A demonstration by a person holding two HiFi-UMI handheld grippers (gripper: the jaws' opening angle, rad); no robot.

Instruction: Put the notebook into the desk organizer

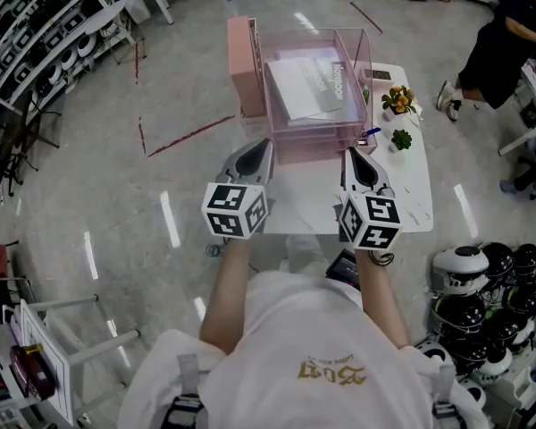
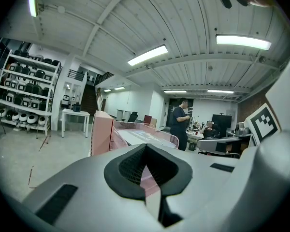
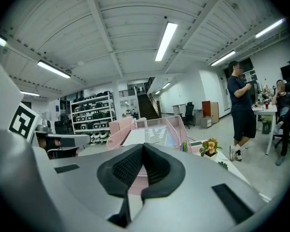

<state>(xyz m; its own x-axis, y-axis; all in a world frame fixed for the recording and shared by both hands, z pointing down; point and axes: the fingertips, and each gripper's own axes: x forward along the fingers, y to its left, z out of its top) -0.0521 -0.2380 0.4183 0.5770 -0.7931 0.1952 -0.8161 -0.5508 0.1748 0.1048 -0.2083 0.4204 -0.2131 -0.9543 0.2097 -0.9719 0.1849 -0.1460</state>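
A pink desk organizer (image 1: pixel 247 65) stands on the far part of the white table (image 1: pixel 411 195). The white notebook (image 1: pixel 308 88) lies flat in its see-through top tray. Both grippers hover over the table's near edge, short of the organizer. The left gripper (image 1: pixel 257 146) is shut with nothing in it, and so is the right gripper (image 1: pixel 351 155). In the left gripper view the left gripper (image 2: pixel 145 150) points at the organizer (image 2: pixel 101 134) and notebook (image 2: pixel 141 137). In the right gripper view the right gripper (image 3: pixel 142 150) faces the organizer (image 3: pixel 180 129) and notebook (image 3: pixel 157 135).
Two small potted plants (image 1: pixel 398 101) (image 1: pixel 401 138) stand on the table's right side. A person (image 1: pixel 500 38) is at the far right by another desk. Helmets (image 1: pixel 482 284) are stacked at the lower right, and shelving (image 1: pixel 36 25) lines the far left.
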